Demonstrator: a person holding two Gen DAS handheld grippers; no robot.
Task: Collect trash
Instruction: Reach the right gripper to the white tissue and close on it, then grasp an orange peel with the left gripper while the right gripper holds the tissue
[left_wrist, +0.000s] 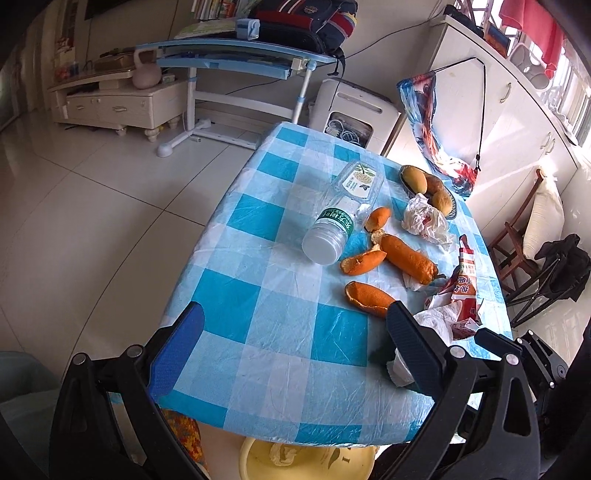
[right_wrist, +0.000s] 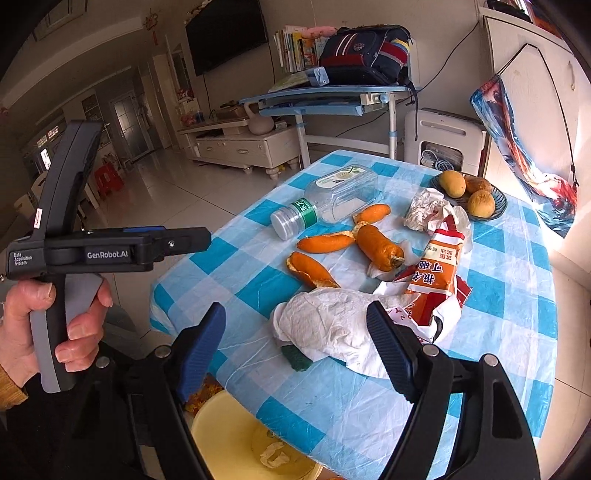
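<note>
The right gripper (right_wrist: 295, 332) hangs released, jaws spread, over the crumpled white paper towel (right_wrist: 332, 325) at the checked worktop's (right_wrist: 369, 417) near edge. Best to pinch its thick middle, then drop it into the yellow plastic bin (right_wrist: 221, 443) below that edge. The left gripper (left_wrist: 295, 347) is likewise released, holding nothing.

Blue-checked table (right_wrist: 369, 406) — plastic bottle (right_wrist: 325, 199), orange peels (right_wrist: 314, 269), crumpled tissue (right_wrist: 332, 325), snack wrapper (right_wrist: 436, 269), fruit bowl (right_wrist: 496, 206).

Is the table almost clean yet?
Not yet. One crumpled tissue already lies in the yellow bin. Both grippers, left gripper and right gripper, are open and empty. Still on the table: the bottle, orange peels, a white napkin and the orange wrapper.
</note>
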